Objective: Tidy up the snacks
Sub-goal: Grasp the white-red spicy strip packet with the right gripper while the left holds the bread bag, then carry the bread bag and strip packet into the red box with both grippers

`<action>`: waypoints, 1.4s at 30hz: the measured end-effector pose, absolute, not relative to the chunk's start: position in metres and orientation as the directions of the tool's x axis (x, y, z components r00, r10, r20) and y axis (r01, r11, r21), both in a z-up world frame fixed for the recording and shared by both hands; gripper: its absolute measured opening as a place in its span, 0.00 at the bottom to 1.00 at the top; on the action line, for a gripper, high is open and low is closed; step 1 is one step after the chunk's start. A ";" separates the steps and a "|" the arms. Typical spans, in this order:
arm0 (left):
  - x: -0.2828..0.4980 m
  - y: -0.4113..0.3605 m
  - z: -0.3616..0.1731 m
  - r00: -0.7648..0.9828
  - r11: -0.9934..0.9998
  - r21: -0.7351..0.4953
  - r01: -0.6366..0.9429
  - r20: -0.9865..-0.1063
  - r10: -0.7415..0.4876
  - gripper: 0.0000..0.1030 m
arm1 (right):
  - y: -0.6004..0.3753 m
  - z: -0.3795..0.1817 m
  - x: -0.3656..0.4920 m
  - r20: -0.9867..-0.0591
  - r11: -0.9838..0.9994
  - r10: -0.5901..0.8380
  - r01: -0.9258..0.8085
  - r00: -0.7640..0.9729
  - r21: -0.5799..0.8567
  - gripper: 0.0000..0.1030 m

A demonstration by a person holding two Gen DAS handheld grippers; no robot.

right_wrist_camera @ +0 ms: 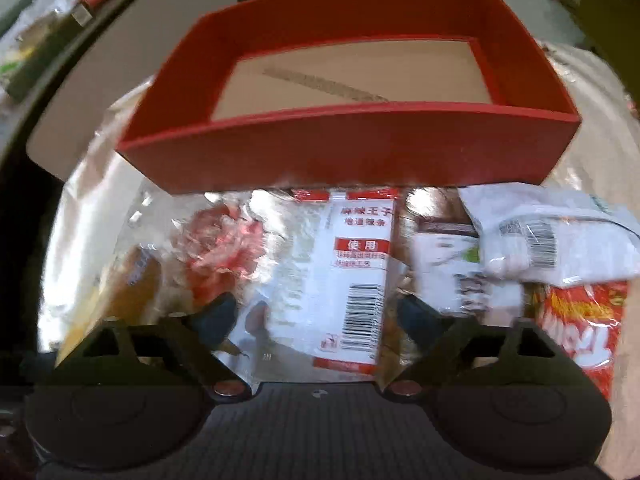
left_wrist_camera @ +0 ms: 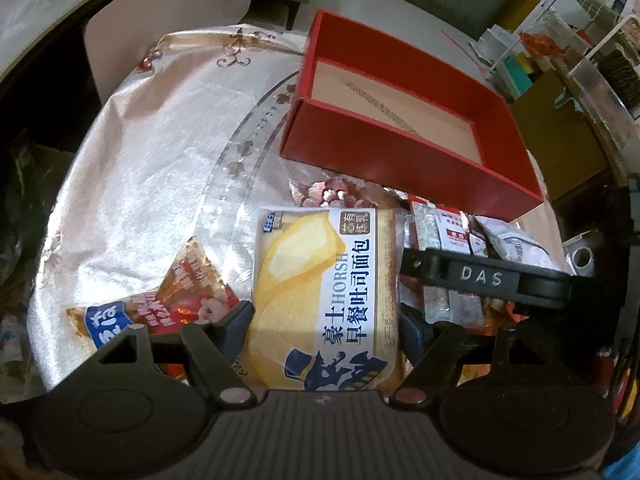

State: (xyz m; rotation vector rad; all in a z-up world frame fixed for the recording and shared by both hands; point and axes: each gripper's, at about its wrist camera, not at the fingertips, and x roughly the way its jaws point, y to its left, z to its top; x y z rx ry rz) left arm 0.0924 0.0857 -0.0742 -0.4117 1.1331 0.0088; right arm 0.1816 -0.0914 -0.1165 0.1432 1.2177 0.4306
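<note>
In the left wrist view my left gripper [left_wrist_camera: 322,330] is shut on a yellow and blue toast bread pack [left_wrist_camera: 320,292], its fingers pressing both long sides. The empty red box [left_wrist_camera: 400,120] stands beyond it on the table. The right gripper's black body [left_wrist_camera: 480,276] shows to the right, over a heap of snacks. In the right wrist view my right gripper [right_wrist_camera: 316,316] has its fingers on either side of a white and red spicy strip packet [right_wrist_camera: 356,280]. The red box [right_wrist_camera: 340,148] stands just behind the packet.
A shiny white tablecloth [left_wrist_camera: 140,168] covers the round table. A red and brown snack bag [left_wrist_camera: 160,308] lies left of the bread. A white packet with a barcode [right_wrist_camera: 552,236], a red and yellow bag [right_wrist_camera: 584,320] and a reddish wrapper [right_wrist_camera: 228,248] lie around the right gripper.
</note>
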 end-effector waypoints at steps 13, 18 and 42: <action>0.093 0.083 -0.089 0.400 0.942 -0.265 -0.207 -0.901 -0.166 0.69 | -0.101 -0.110 0.172 -0.876 0.912 0.366 -0.311 0.315 0.270 0.66; 0.106 0.074 -0.109 0.331 0.947 -0.228 -0.225 -0.932 -0.146 0.80 | -0.107 -0.103 0.166 -0.875 0.902 0.371 -0.343 0.311 0.261 0.55; 0.112 0.088 -0.040 0.529 0.879 -0.429 -0.209 -0.805 -0.268 0.68 | -0.157 -0.045 0.167 -0.732 0.838 0.544 -0.317 0.410 0.444 0.52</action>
